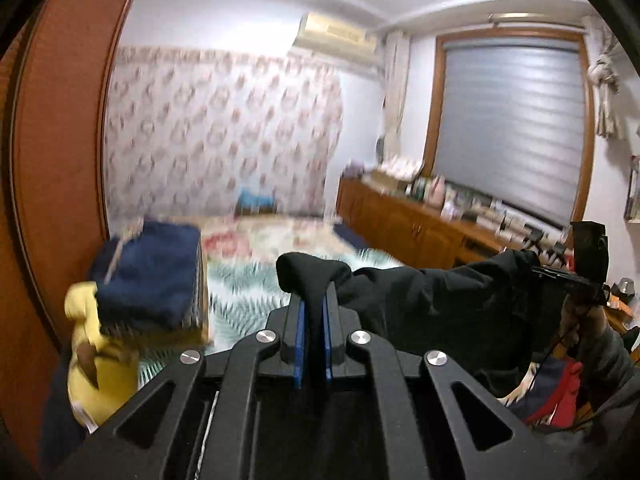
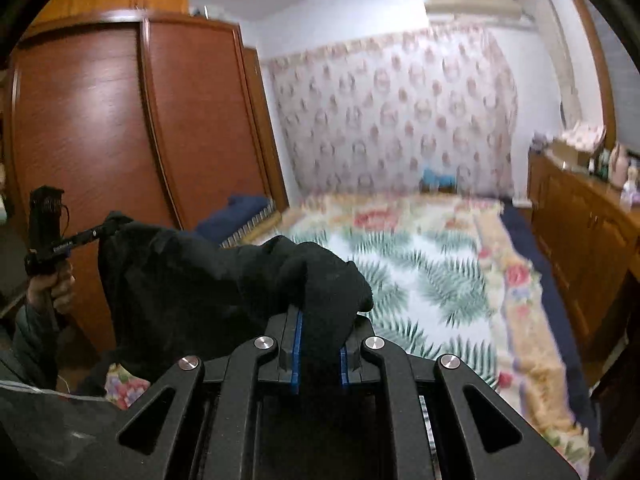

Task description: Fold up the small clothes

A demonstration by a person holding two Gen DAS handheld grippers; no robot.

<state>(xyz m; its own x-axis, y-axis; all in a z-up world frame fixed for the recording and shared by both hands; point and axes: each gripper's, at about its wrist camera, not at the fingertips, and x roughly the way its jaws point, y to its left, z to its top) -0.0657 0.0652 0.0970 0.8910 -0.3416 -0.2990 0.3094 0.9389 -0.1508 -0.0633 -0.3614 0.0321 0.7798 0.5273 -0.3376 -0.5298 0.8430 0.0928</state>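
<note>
Left wrist view shows the left gripper (image 1: 314,312) pinched tight on one corner of a black cloth (image 1: 420,296). The blue pads (image 1: 298,340) are squeezed together with just a thin bit of cloth between them. The right gripper (image 2: 320,332) bites a thicker bunch of the same cloth at its other corner. The cloth hangs in the air between the two tools, above the bed (image 2: 420,264).

What could go wrong? The left tool holds only a little edge, so I think the cloth could slip out if it gets pulled hard. The right tool holds a lumpy bunch, so it may grab two layers, and the cloth would not open flat. If one side drops, the cloth would fall in a heap on the bed. The cloth could also swing and knock the blue pile (image 1: 152,272) just beside it.
</note>
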